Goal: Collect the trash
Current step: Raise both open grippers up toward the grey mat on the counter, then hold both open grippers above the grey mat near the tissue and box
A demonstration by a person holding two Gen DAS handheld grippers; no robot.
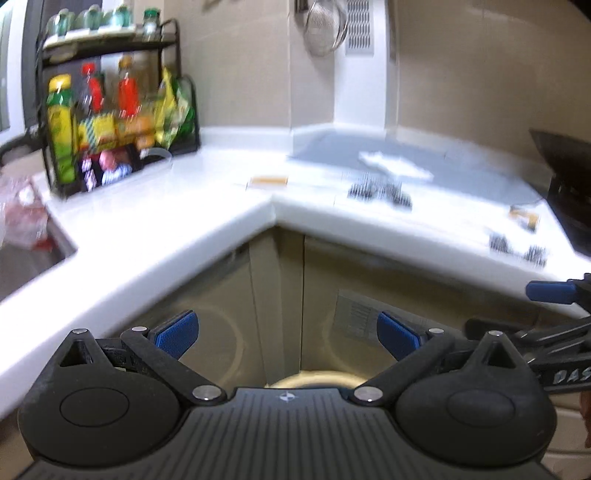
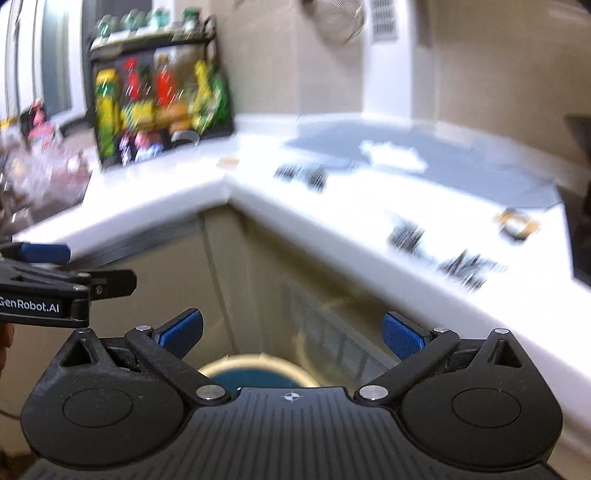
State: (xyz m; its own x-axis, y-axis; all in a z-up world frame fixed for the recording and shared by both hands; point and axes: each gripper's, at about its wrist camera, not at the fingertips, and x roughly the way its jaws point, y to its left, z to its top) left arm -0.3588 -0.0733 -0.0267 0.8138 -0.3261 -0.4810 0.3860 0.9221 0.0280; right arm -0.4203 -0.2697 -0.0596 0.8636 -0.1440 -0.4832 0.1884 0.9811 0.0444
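Both views are blurred. Scraps of trash lie on the white L-shaped counter (image 1: pixel 207 206): an orange-brown wrapper (image 1: pixel 269 181), dark crumpled bits (image 1: pixel 380 192), a white crumpled paper (image 1: pixel 395 164) on a grey mat, and a yellow-black wrapper (image 2: pixel 517 223) with dark bits (image 2: pixel 461 267) near the front edge. My left gripper (image 1: pixel 287 336) is open and holds nothing, below the counter edge in front of the cabinet. My right gripper (image 2: pixel 291 334) is open too, over a round bin (image 2: pixel 258 371) with a pale rim and blue inside. The bin rim (image 1: pixel 310 378) also peeks out below the left gripper.
A black rack (image 1: pixel 110 110) with bottles and packets stands at the back left beside a sink (image 1: pixel 29 236). A dark pan and stove (image 1: pixel 565 177) sit at the right. A metal strainer (image 1: pixel 325 29) hangs on the tiled wall. Beige cabinet doors (image 1: pixel 229 314) fill the corner below.
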